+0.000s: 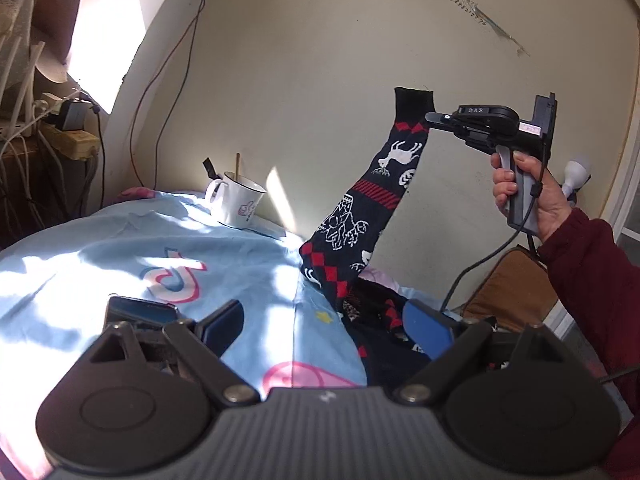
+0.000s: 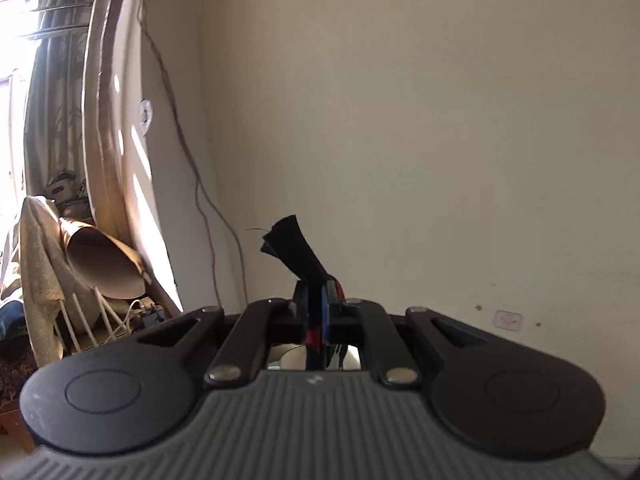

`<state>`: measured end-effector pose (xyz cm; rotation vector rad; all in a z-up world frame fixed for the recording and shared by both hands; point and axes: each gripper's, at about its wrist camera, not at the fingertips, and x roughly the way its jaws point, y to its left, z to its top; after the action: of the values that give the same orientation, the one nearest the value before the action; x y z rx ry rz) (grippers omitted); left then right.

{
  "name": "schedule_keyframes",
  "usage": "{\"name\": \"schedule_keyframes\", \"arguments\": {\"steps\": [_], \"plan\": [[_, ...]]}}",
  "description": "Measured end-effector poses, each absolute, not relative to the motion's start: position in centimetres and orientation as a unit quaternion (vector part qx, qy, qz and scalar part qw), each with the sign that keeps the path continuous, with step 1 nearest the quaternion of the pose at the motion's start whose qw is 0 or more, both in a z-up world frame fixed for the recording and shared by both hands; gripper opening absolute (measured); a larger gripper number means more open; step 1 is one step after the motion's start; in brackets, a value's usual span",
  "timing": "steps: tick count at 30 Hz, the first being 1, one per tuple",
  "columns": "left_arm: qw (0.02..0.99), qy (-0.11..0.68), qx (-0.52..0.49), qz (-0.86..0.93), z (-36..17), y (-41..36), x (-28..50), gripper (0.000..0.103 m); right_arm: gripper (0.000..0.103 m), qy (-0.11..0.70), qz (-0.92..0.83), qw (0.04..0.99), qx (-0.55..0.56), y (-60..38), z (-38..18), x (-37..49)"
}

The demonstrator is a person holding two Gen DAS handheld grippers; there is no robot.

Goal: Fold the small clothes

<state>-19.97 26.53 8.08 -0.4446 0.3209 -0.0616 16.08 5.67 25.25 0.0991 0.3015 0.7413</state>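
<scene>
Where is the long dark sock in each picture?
Left wrist view: the sock hangs right of centre, its top pinched in the right gripper.
Right wrist view: only the sock's top pokes up at centre, between the shut fingers.
Shared landmark: the red wire on the wall.

Hard daylight enters from the window (image 2: 16, 12) at the upper left of both frames, blown out to white there. It throws bright patches and soft shadows across the blue sheet (image 1: 120, 248). Fisheye bends the edges; focus is fairly sharp.
</scene>
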Motion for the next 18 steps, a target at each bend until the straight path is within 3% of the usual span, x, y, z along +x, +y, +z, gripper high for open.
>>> {"name": "schedule_keyframes", "arguments": {"steps": [4,9,14,18], "plan": [[0.959,0.169,-0.217,-0.068,8.3,25.3,-15.1,0.090,0.009,0.165,0.279,0.941,0.101,-5.2,21.8,16.5],[0.944,0.200,-0.243,-0.096,8.5,23.2,-7.2,0.090,0.009,0.219,0.201,0.939,0.172,-15.3,13.5,13.3],[0.927,0.262,-0.256,-0.082,6.9,20.9,2.9,0.090,0.009,0.279,0.157,0.919,0.229,-19.1,4.9,11.1],[0.921,0.311,-0.229,-0.055,4.6,18.3,9.0,0.090,0.009,0.287,0.138,0.916,0.244,-20.6,3.0,11.9]]}}
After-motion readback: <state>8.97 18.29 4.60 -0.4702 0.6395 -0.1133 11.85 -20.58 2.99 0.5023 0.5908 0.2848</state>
